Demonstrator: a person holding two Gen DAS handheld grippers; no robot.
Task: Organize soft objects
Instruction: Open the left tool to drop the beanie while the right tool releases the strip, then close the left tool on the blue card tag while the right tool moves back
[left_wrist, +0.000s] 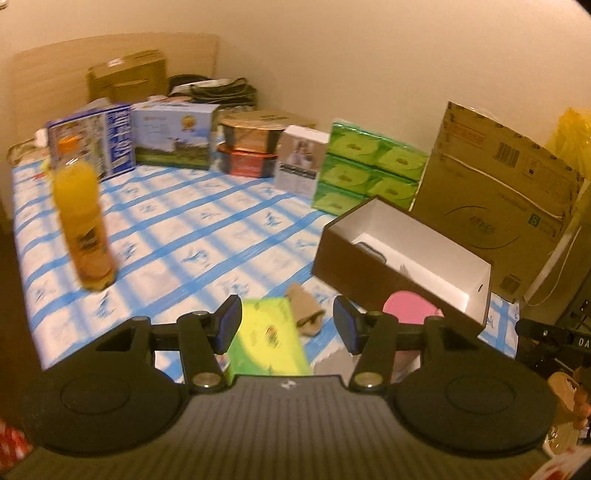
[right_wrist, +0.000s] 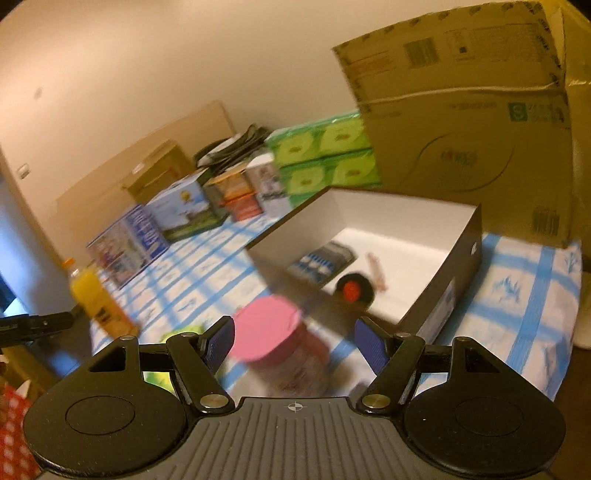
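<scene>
Holding both grippers above a surface (left_wrist: 177, 229) with a blue and white checked cloth, I keep each one spread wide with nothing between the fingers. My left gripper (left_wrist: 288, 325) hangs over a flat green tissue pack (left_wrist: 269, 339) that lies on the cloth. Just beside the pack, on its right, is a small tan soft thing (left_wrist: 304, 310), but it is too blurry for me to tell what it is. My right gripper (right_wrist: 295, 343) hangs near a jar with a pink lid (right_wrist: 267, 332), which stands on the cloth just in front of an open box (right_wrist: 461, 251).

That box is dark outside and white inside. In it I see a flat dark thing with blue marks (right_wrist: 323, 256), a round black and red thing (right_wrist: 352, 290) and a small pale thing (right_wrist: 375, 269). All of them are blurry.

A bottle of orange juice (left_wrist: 83, 225) stands upright at the left, well apart from the box. Far back along the wall is a row of printed boxes (left_wrist: 173, 134), a stack of green tissue packs (left_wrist: 364, 170) and a big cardboard box (left_wrist: 495, 188).
</scene>
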